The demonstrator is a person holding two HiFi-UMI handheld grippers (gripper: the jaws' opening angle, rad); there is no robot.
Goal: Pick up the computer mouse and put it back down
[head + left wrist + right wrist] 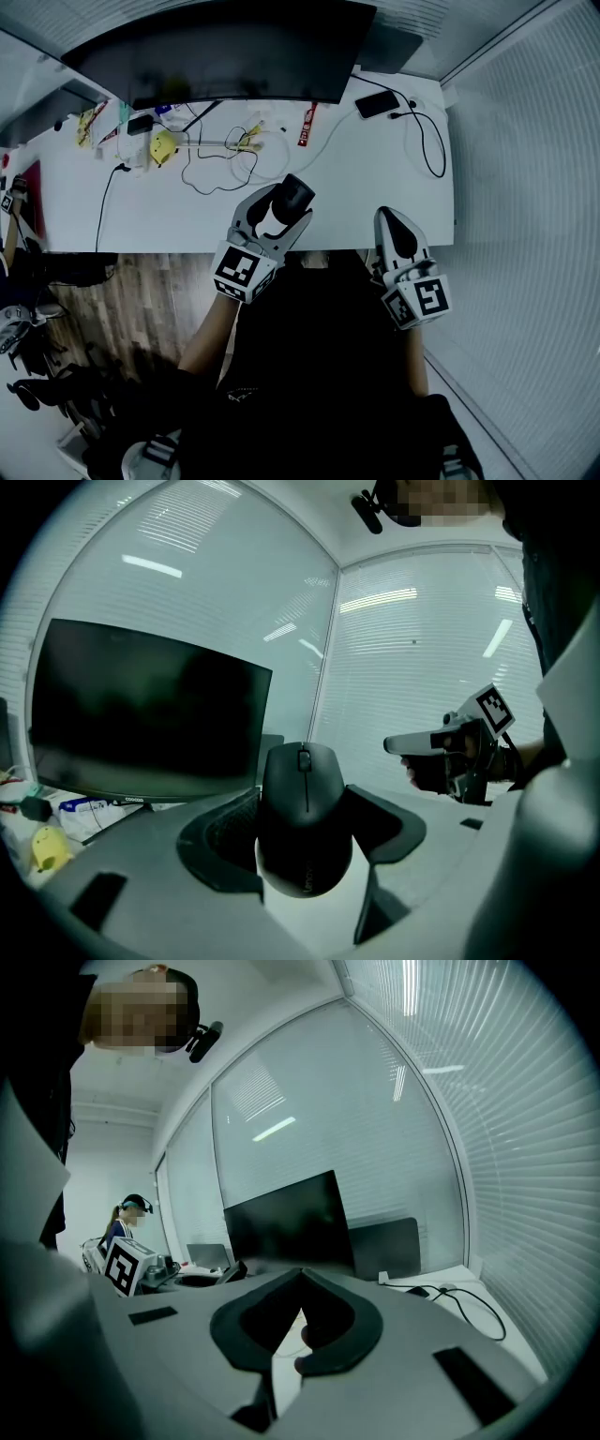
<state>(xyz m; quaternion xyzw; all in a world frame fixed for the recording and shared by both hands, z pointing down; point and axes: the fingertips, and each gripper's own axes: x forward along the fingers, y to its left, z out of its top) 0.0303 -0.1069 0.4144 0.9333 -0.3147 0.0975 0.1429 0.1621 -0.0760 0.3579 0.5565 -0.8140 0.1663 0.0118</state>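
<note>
A black computer mouse (296, 198) is clamped between the jaws of my left gripper (286, 210), over the front part of the white desk (375, 178). In the left gripper view the mouse (305, 803) fills the gap of the left gripper (306, 829), buttons and wheel facing the camera, and it looks raised off the desk. My right gripper (390, 217) sits to the right at the desk's front edge, jaws together, nothing in them. In its own view the right gripper (301, 1279) is shut and empty. The right gripper (441, 744) also shows in the left gripper view.
A wide dark monitor (234, 52) spans the back of the desk. A phone (377, 104) with a black cable (433, 141) lies back right. Loose cables (220, 159) and a yellow object (162, 147) lie back left. Another person (127, 1218) stands far left.
</note>
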